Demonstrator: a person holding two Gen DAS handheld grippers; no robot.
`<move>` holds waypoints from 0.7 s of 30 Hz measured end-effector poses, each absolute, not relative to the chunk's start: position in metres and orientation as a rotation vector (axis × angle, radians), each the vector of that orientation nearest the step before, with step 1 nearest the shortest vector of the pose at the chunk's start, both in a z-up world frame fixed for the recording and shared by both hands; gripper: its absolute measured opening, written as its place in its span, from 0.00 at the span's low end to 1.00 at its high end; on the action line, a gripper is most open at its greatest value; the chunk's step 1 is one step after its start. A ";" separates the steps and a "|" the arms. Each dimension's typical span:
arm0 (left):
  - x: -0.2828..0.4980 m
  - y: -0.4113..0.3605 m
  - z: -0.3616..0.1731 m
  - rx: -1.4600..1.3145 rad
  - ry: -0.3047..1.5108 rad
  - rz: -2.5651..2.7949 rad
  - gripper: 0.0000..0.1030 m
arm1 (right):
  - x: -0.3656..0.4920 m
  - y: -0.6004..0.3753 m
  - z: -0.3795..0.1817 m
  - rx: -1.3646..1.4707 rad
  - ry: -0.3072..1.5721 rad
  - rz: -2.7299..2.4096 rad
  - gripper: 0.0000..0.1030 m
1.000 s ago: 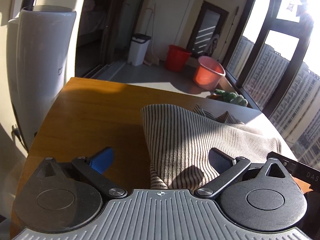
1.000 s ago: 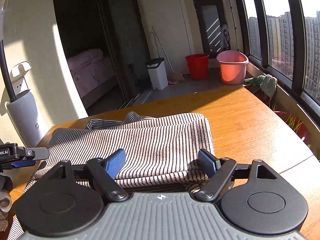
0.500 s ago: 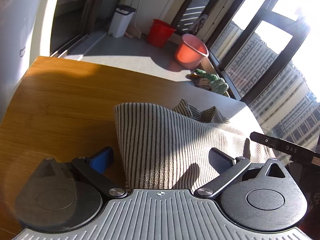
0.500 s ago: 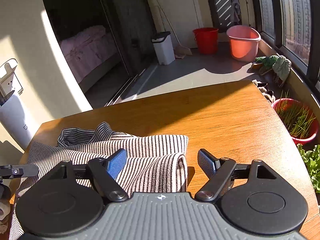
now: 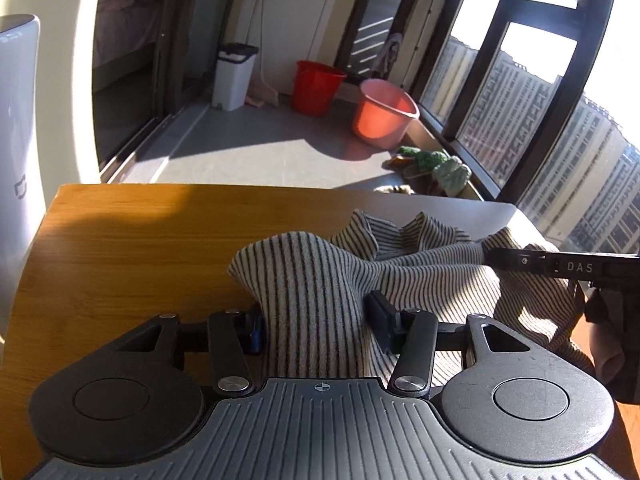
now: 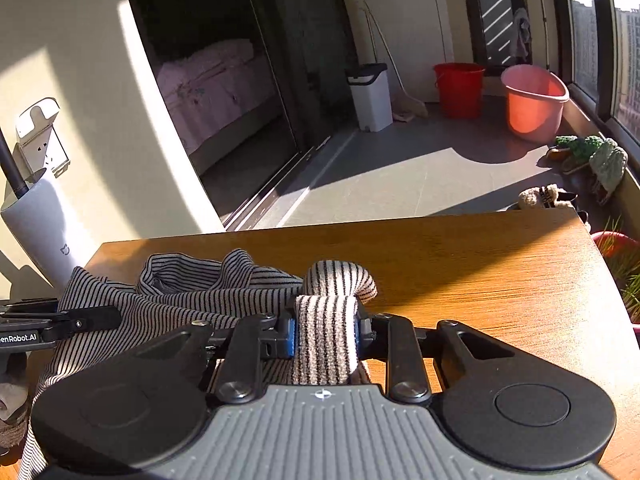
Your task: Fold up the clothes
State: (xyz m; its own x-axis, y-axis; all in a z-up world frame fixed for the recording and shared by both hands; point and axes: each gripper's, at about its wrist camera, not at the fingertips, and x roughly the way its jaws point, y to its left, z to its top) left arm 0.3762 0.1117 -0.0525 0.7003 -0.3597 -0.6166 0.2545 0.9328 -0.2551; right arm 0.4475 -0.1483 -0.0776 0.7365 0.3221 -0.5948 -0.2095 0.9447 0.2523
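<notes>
A striped beige-and-black garment (image 5: 320, 280) lies bunched on the wooden table (image 5: 132, 248). My left gripper (image 5: 316, 320) has its fingers closed in on a raised fold at the garment's left end. My right gripper (image 6: 326, 332) is shut on a thick roll of the same garment (image 6: 192, 292) at its right end. Each gripper shows at the edge of the other's view: the right one (image 5: 560, 268) in the left wrist view, the left one (image 6: 48, 324) in the right wrist view.
A white floor appliance (image 6: 40, 224) stands by the table's left side. Beyond the table's far edge are a white bin (image 5: 234, 76), a red bucket (image 5: 316, 86) and a pink bucket (image 5: 382, 114). Potted plants (image 6: 624, 256) sit to the right.
Both grippers went from open to closed on the garment's two ends. The flat cloth has been gathered into bunched folds between them.
</notes>
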 end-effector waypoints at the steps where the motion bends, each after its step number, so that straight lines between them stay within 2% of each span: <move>1: 0.377 0.113 -0.047 -0.154 0.699 -0.347 0.33 | 0.444 -0.149 -0.069 0.178 0.657 0.303 0.21; 4: 0.363 0.117 -0.021 -0.158 0.613 -0.383 0.29 | 0.412 -0.154 -0.033 0.184 0.546 0.350 0.18; 9: 0.303 0.118 0.012 -0.136 0.483 -0.460 0.28 | 0.319 -0.163 0.009 0.127 0.411 0.433 0.16; 15: 0.210 0.112 0.008 -0.099 0.446 -0.502 0.28 | 0.240 -0.156 -0.004 0.013 0.452 0.430 0.16; 21: 0.197 0.121 -0.009 -0.156 0.501 -0.432 0.28 | 0.273 -0.125 -0.016 -0.011 0.497 0.443 0.16</move>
